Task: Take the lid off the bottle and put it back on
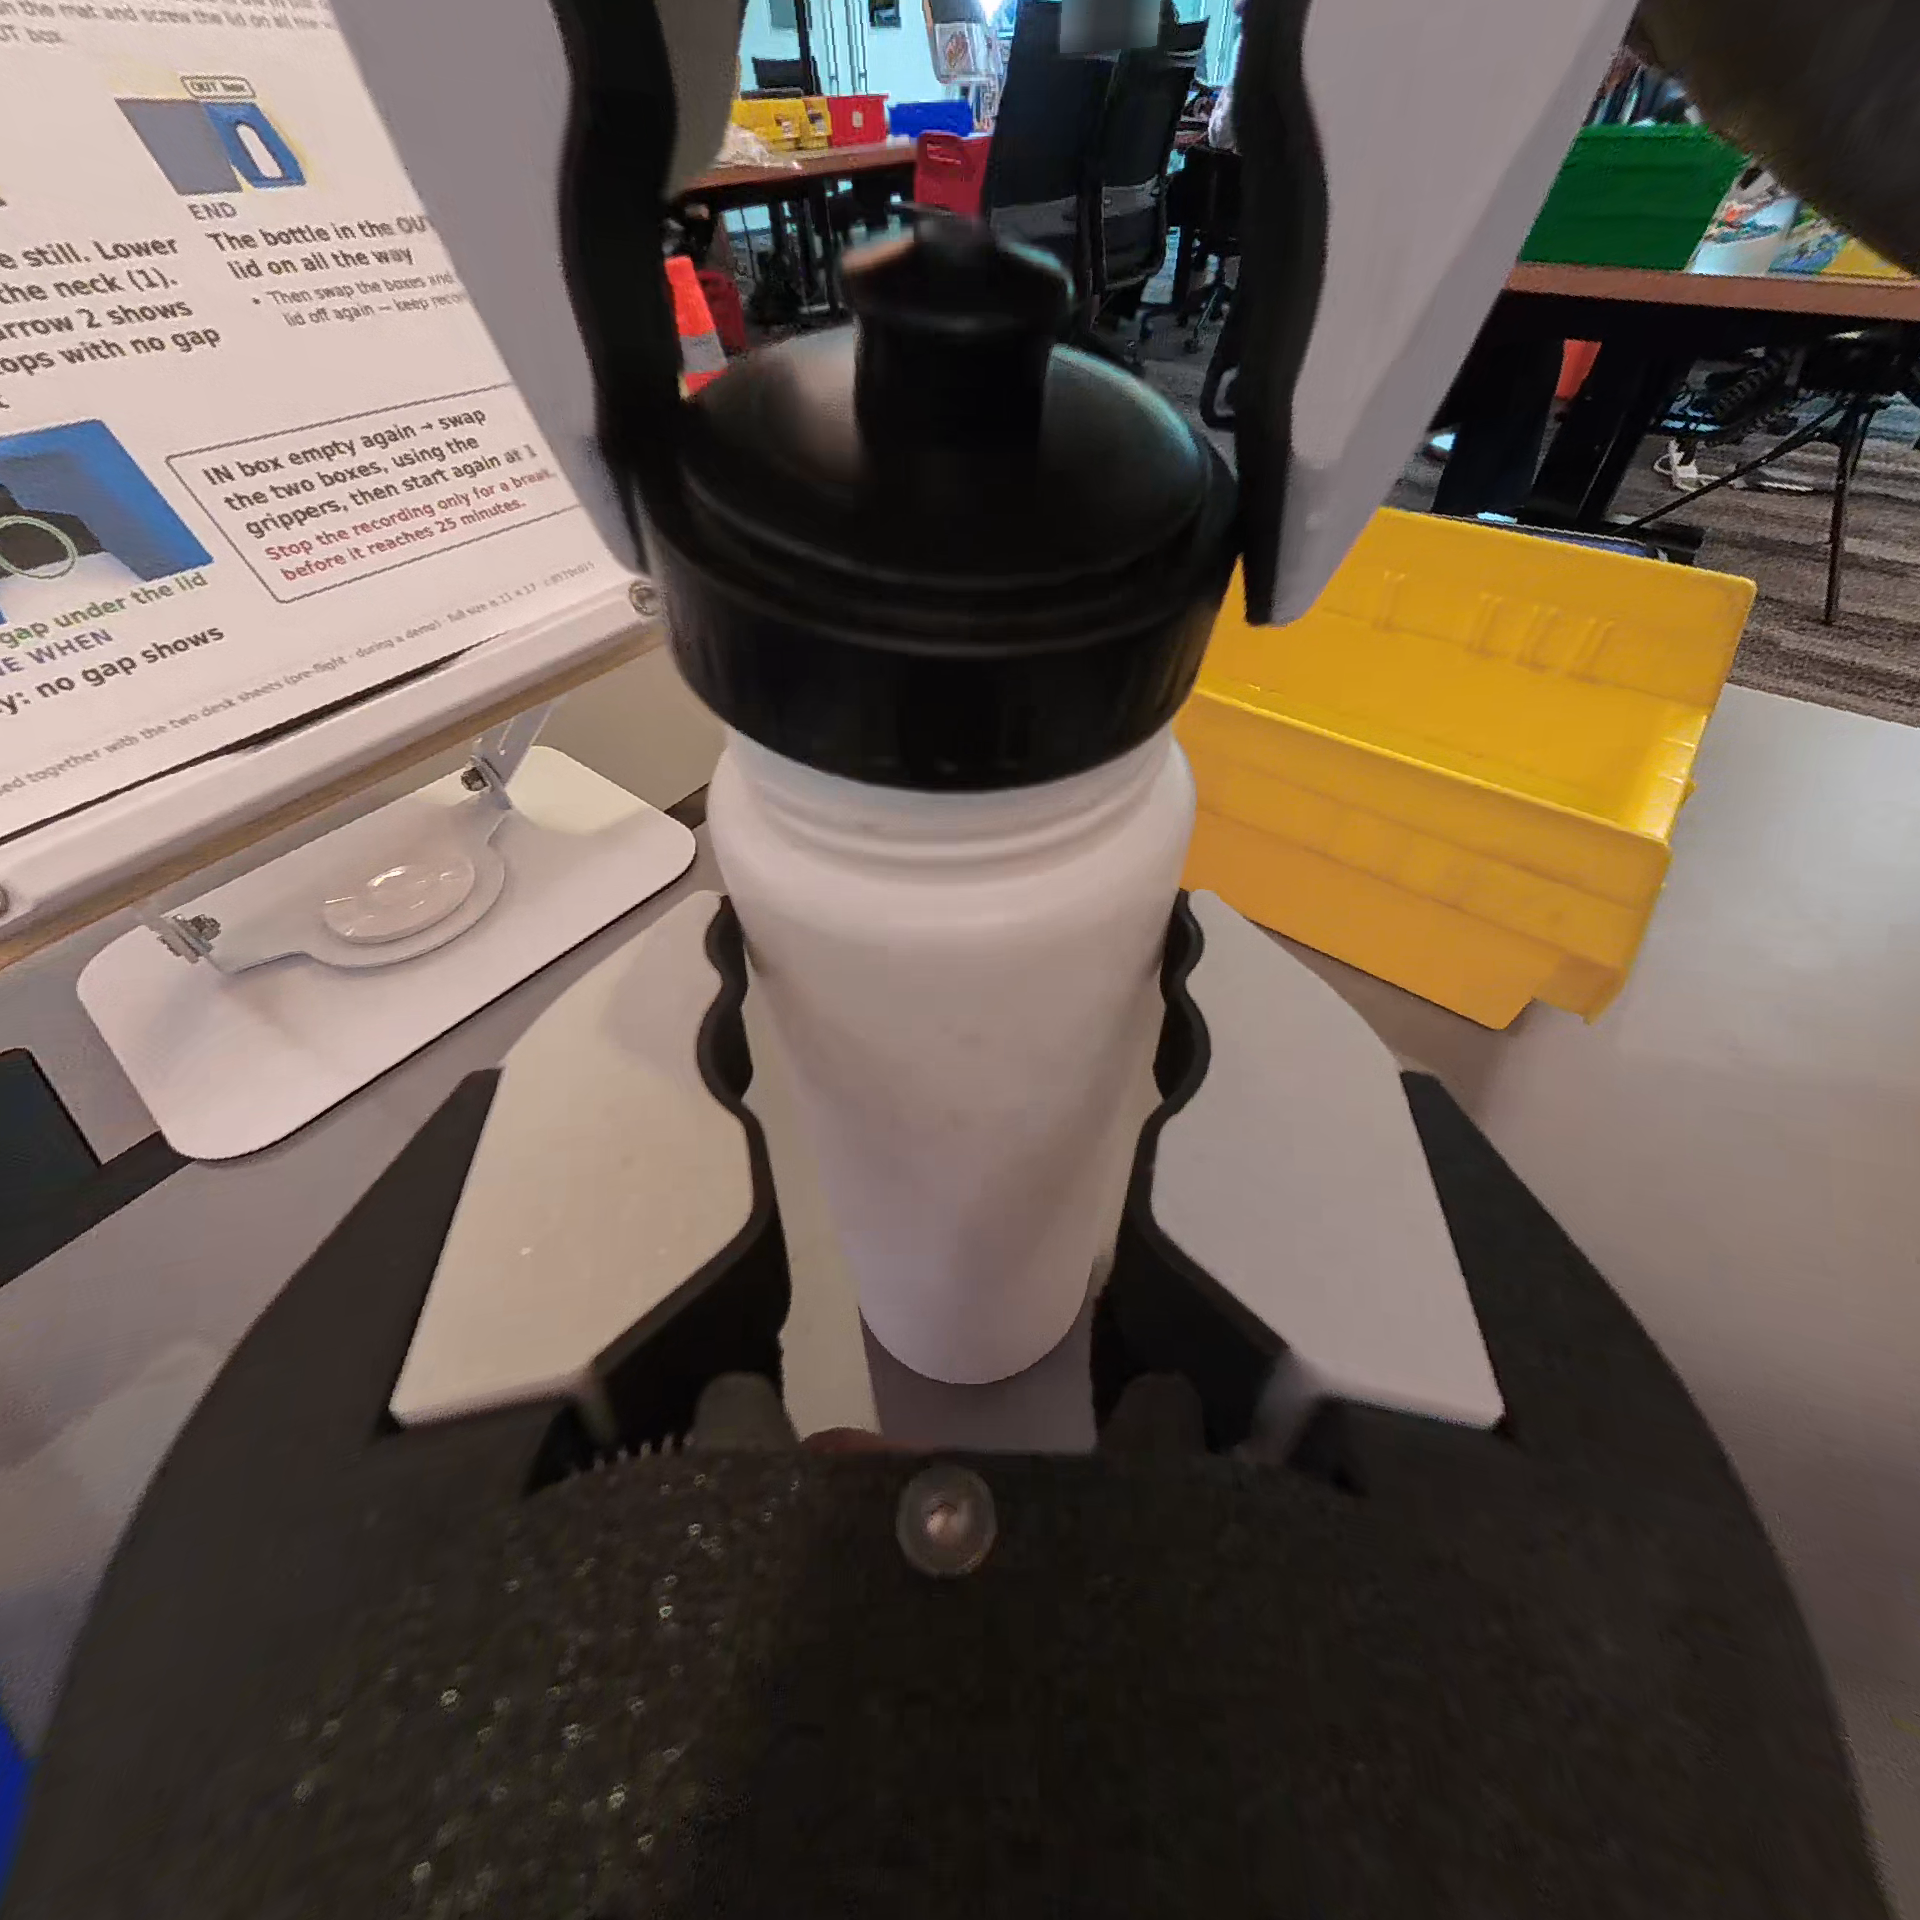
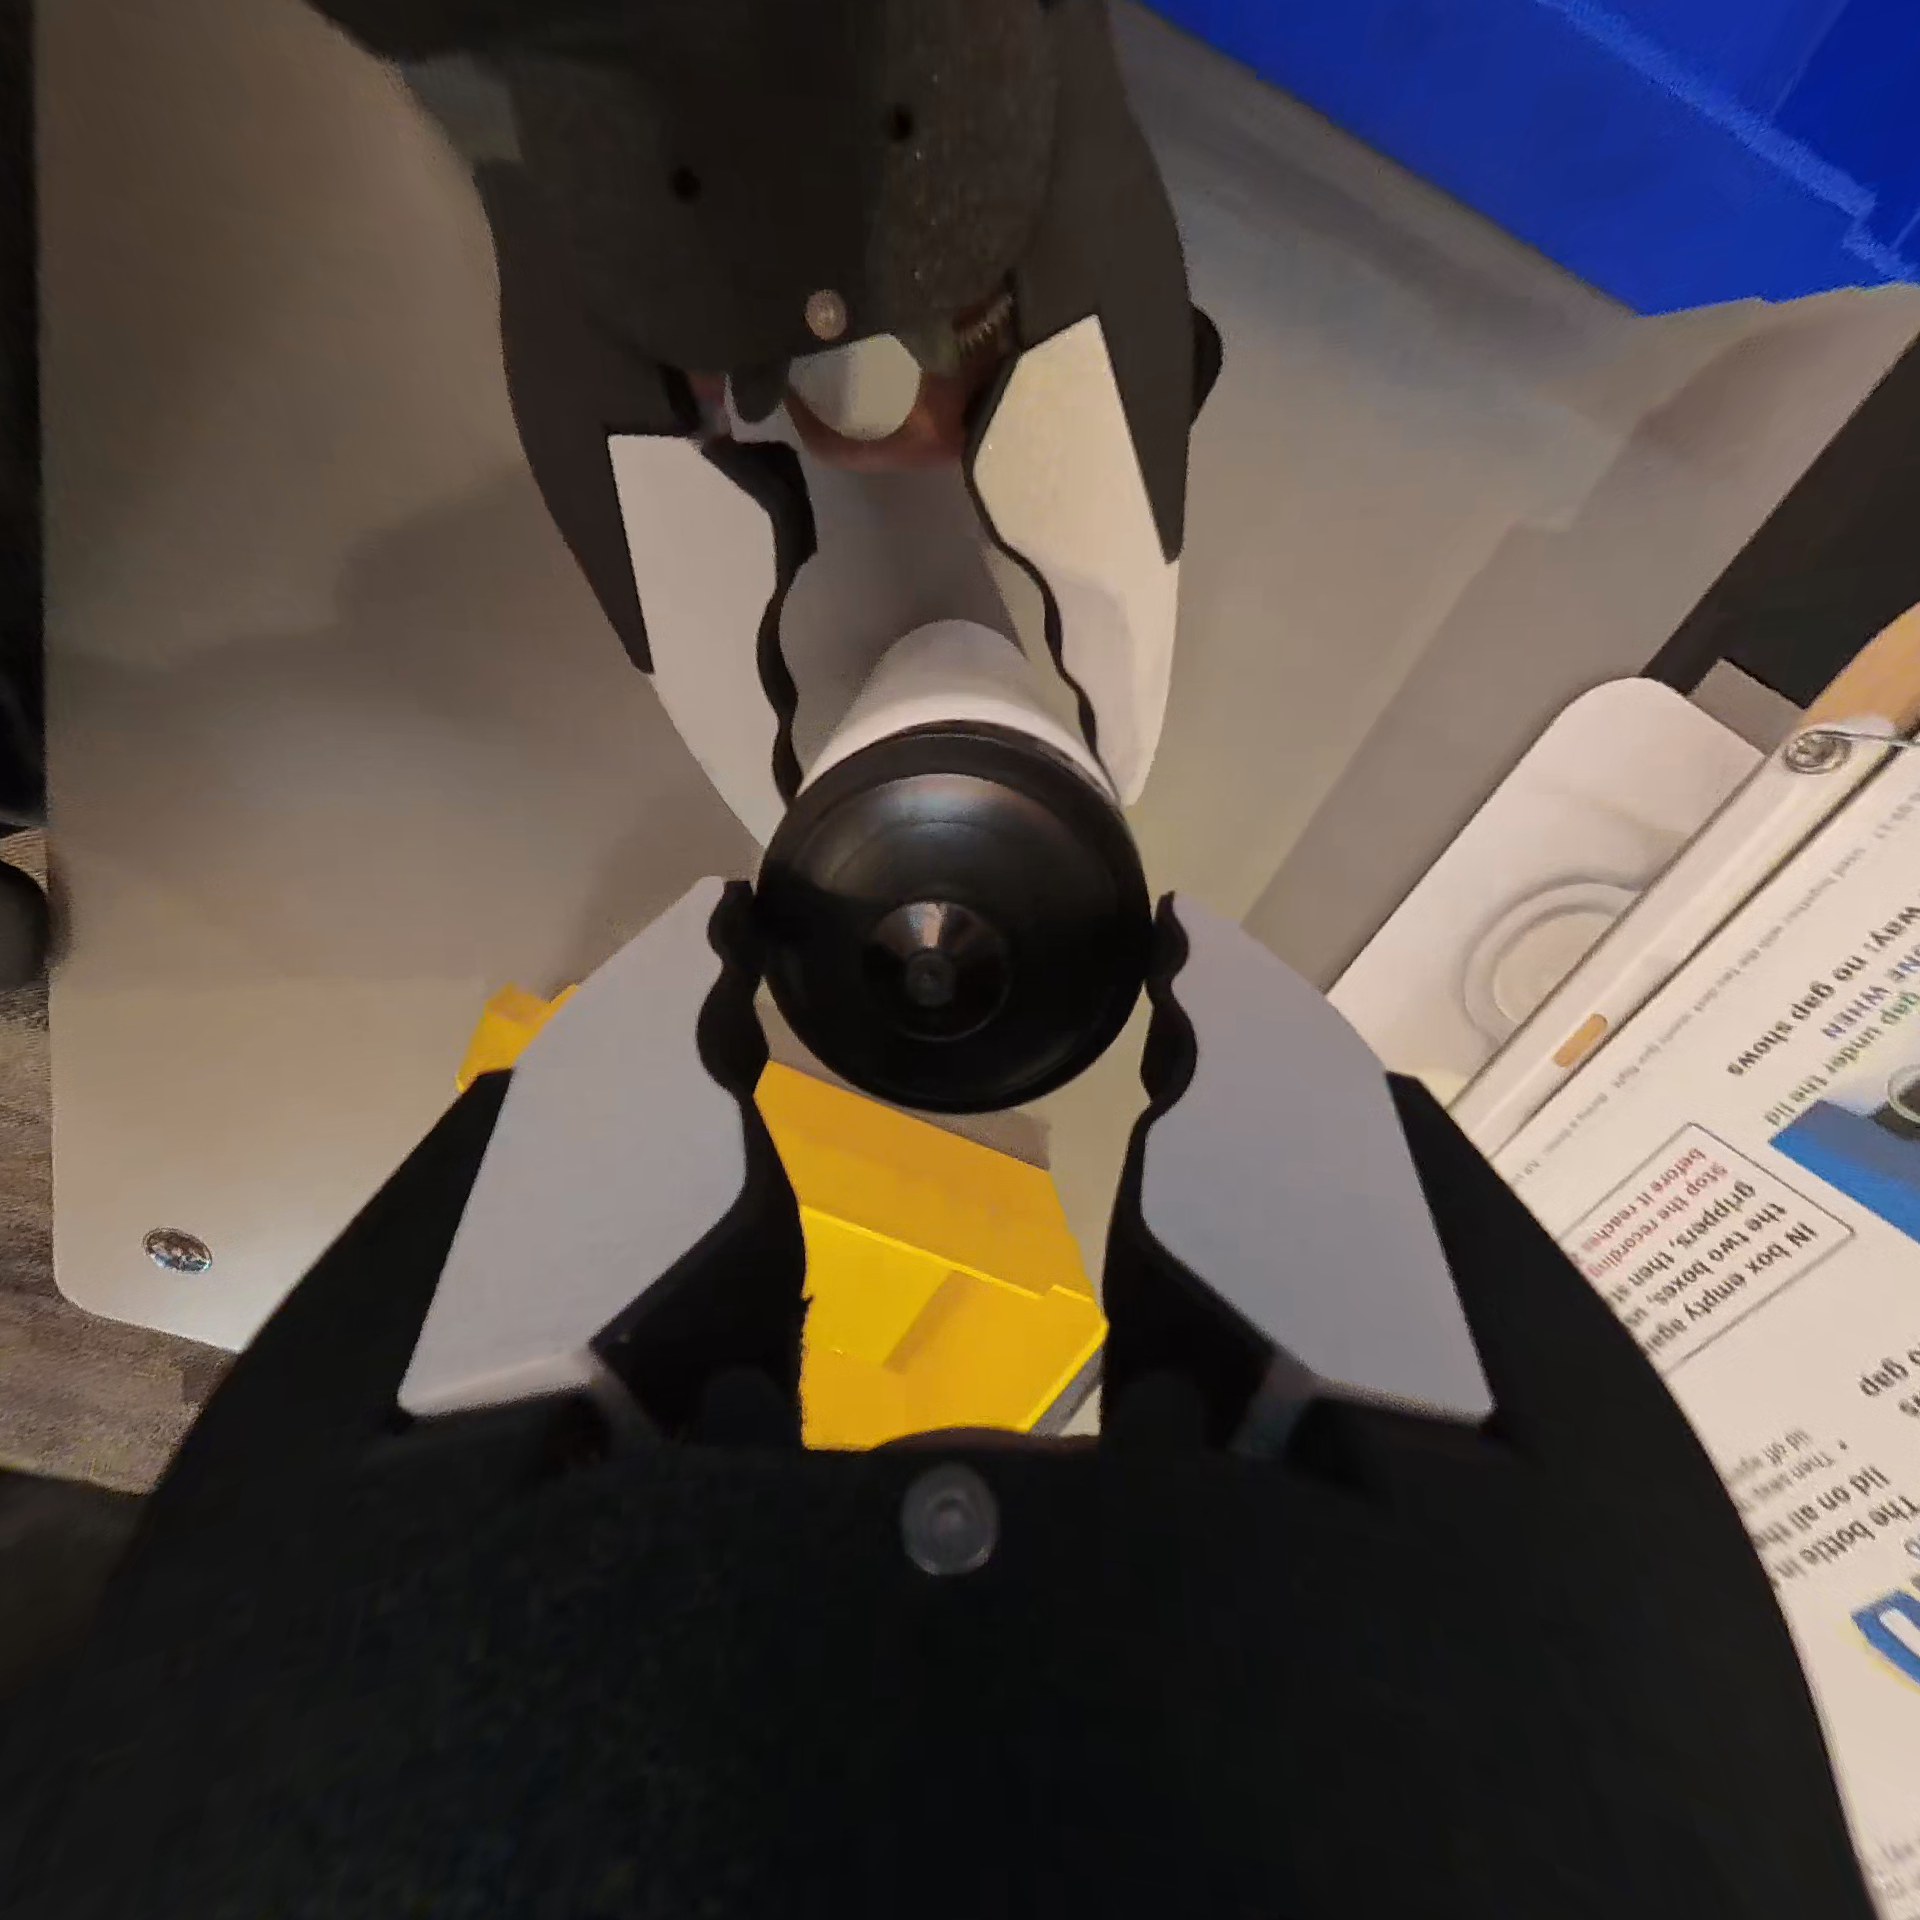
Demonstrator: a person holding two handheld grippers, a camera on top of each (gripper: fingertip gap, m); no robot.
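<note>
Left claw (image 1: 951,1039) is clamped around the white bottle (image 1: 956,1039), holding it upright above the grey table (image 1: 1714,1039). Right claw (image 2: 940,997) comes from above, its fingers (image 2: 623,1091) pressed on either side of the black lid (image 2: 940,914), which sits on the neck. Yellow bin (image 1: 1455,769) just behind.

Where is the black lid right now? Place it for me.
The black lid sits on top of the white bottle, centred in both wrist views, between the right hand-held gripper fingers, with the yellow bin just behind.
</note>
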